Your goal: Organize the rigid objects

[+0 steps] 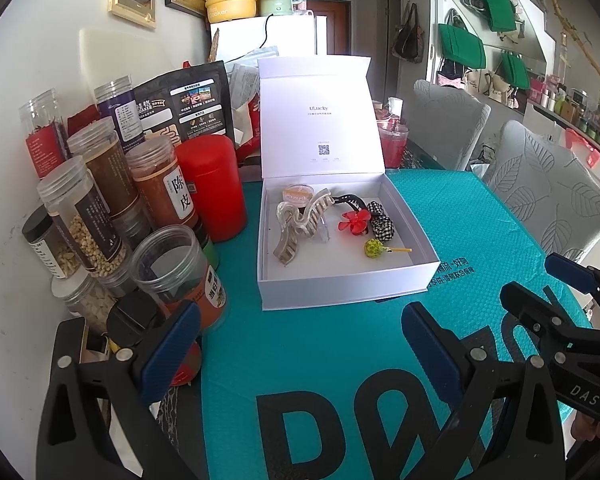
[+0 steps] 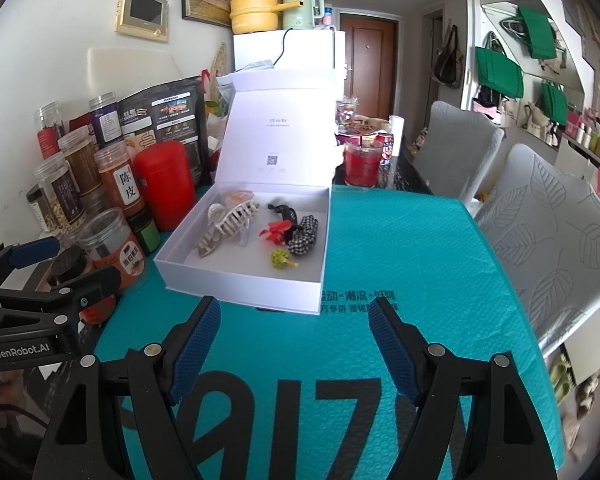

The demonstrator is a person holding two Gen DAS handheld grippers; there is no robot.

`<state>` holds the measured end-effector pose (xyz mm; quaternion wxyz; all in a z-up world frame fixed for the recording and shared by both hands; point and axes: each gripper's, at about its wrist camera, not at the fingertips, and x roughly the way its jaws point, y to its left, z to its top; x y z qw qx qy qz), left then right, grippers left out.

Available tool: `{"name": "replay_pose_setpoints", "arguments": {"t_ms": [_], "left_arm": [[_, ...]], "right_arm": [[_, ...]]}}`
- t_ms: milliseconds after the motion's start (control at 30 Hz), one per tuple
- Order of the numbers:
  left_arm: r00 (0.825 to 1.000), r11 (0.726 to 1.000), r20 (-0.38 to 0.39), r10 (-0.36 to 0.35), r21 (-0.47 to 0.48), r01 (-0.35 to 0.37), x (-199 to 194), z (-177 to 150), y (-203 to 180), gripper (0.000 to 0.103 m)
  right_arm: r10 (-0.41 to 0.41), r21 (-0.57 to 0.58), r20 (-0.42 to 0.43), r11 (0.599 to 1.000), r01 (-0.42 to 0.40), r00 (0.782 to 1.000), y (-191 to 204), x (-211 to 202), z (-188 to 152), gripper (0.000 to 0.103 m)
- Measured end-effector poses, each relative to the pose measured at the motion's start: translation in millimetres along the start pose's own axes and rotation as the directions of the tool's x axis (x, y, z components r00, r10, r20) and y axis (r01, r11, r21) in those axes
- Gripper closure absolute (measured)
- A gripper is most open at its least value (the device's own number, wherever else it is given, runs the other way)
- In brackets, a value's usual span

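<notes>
Both your tools hover spread and empty: the left tool (image 1: 300,336) and the right tool (image 2: 294,340). The white box (image 2: 236,284) sits just ahead of them on the tabletop (image 2: 420,264), lid up, holding the claw clip (image 2: 228,224), the checked scrunchie (image 2: 304,236) and the red flower clip (image 2: 276,230). Reach carelessly and you may snag tangled pieces, or knock the jars (image 1: 100,208) standing left of your left tool.

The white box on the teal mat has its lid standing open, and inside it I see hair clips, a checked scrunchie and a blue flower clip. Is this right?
Not quite: the flower clip is red, not blue, as the left wrist view shows. The rest stands: the white box sits on the teal mat with its lid standing open, holding hair clips and a checked scrunchie.
</notes>
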<state>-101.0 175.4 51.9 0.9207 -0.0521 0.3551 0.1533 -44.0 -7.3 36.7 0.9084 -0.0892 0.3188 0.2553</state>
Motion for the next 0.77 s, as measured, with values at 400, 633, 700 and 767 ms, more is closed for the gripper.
{"name": "replay_pose_setpoints", "arguments": {"t_ms": [400,633,700,767], "left_arm": [[1.000,1.000,-0.010,-0.001,0.009,0.001,0.1,-0.9,-3.7,0.001],[1.000,1.000,-0.019,-0.012,0.011,0.012,1.7,-1.9,-6.7,0.001],[1.000,1.000,-0.024,-0.017,0.015,0.017,2.9,-2.3,-8.3,0.001],[0.999,1.000,-0.027,-0.022,0.019,0.022,4.1,-3.1,-9.9,0.001]], "right_arm": [[-0.001,0.019,-0.010,1.000,0.001,1.000,-3.6,3.0,-2.9,0.025],[-0.001,0.027,-0.008,1.000,0.001,1.000,-7.3,1.6,-4.7,0.025],[-0.002,0.030,-0.009,1.000,0.002,1.000,-7.8,2.0,-5.2,0.025],[-0.003,0.033,-0.012,0.999,0.003,1.000,-8.9,2.4,-5.9,0.025]]}}
